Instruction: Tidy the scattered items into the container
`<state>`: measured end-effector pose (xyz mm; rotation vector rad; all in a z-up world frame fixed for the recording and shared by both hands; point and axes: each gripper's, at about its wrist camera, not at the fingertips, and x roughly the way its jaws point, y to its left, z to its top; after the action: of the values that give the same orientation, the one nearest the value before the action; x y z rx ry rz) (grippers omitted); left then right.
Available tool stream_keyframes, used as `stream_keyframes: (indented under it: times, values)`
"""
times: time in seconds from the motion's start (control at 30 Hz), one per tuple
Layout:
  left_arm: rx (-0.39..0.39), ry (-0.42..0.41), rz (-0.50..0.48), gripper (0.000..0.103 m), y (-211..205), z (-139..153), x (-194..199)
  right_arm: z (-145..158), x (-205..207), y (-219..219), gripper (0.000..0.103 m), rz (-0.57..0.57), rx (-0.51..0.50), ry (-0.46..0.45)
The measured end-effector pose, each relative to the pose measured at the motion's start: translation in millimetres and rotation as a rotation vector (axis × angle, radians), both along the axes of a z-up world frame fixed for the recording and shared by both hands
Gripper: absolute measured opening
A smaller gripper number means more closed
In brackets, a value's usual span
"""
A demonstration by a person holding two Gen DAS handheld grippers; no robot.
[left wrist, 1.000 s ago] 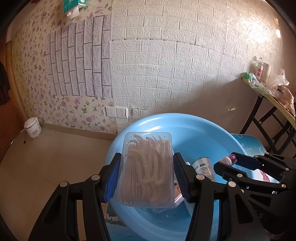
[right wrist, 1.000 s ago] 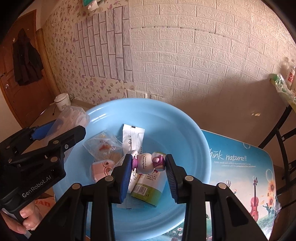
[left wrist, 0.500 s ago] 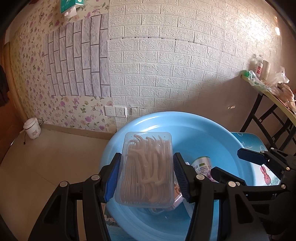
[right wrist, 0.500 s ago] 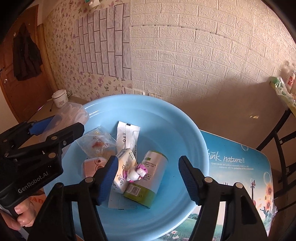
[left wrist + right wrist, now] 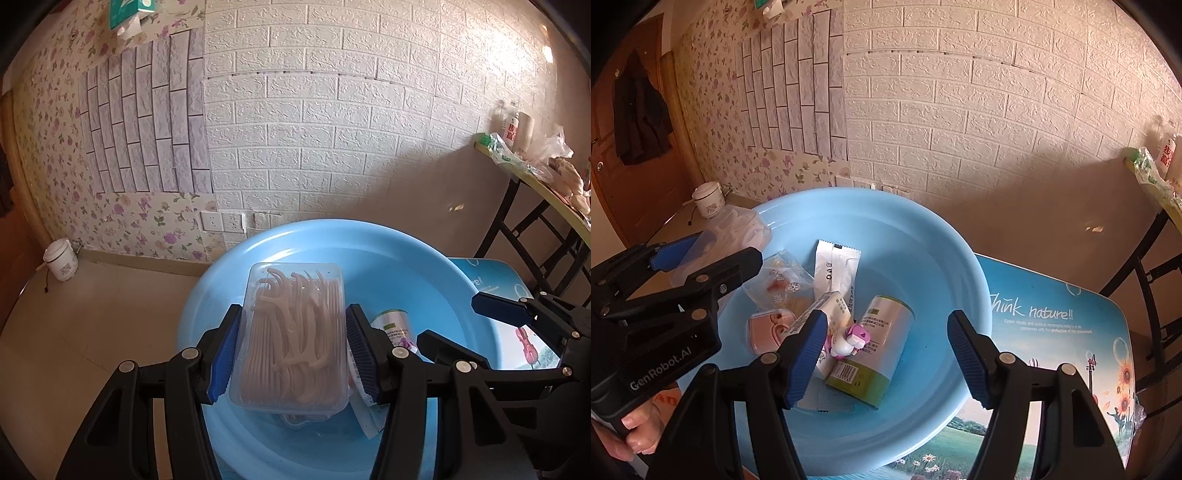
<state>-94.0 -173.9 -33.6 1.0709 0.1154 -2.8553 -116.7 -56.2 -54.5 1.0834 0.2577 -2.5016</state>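
Left gripper (image 5: pixel 291 350) clamps the floss box (image 5: pixel 293 332), holding it above the blue basin (image 5: pixel 960 266). In the basin lie a can (image 5: pixel 877 343) and pink toy (image 5: pixel 849 338). Right gripper (image 5: pixel 888 354) gapes wide over them, holding nothing.

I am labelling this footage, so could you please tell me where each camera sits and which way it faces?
Left wrist: sits on the left gripper, looking down its fingers at the floss box it clamps over the basin; the right gripper shows at right.
Right wrist: sits on the right gripper, open above the can and toy; left gripper and a hand show at left.
Shared: basin, can, brick wall.
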Motion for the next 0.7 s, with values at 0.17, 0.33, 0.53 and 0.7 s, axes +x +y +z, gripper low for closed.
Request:
stream_keyframes:
  times: [0.17,0.33,0.53,0.7]
  values:
    - [-0.019,-0.003,-0.005,0.061,6,0,-1,-4,-1,4,0.069,-0.007,0.000,-0.012]
    - [-0.025,0.006,-0.012,0.061,9,3,0,-2,-3,8,0.069,-0.013,-0.007,-0.013]
    - [-0.023,0.007,-0.012,0.061,12,4,0,0,-2,10,0.069,-0.013,-0.008,-0.008]
    - [-0.030,0.010,-0.014,0.061,16,7,1,1,0,11,0.069,-0.015,-0.013,-0.006]
